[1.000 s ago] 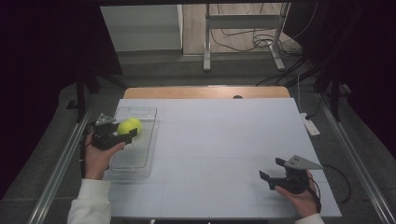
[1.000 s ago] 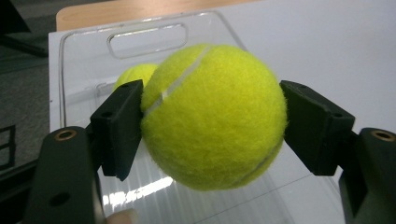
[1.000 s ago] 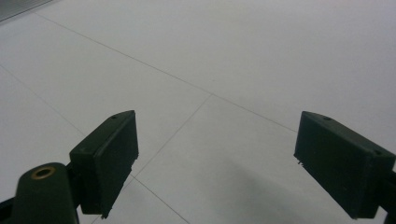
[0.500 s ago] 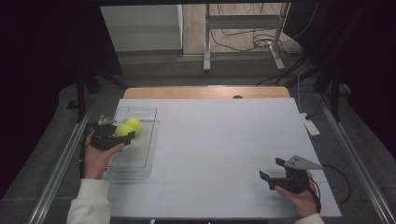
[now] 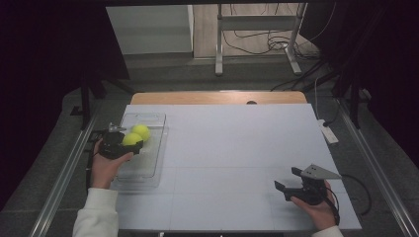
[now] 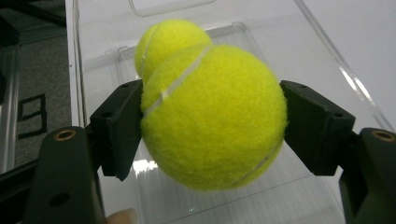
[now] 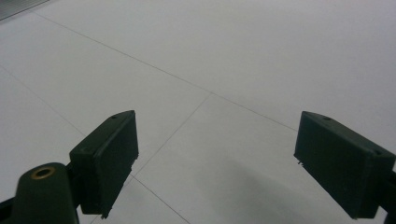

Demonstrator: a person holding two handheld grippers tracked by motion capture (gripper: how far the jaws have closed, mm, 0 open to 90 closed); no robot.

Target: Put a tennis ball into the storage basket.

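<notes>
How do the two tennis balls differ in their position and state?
The near tennis ball is clamped in the left tool above the clear tray; the far tennis ball lies free inside the tray. The near one looks raised, the far one rests. Both are yellow-green and fuzzy.

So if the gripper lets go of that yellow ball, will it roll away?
Probably a little: the held tennis ball is round and fuzzy. The clear tray below has raised walls, likely stopping it. It may bump the second ball close behind.
</notes>
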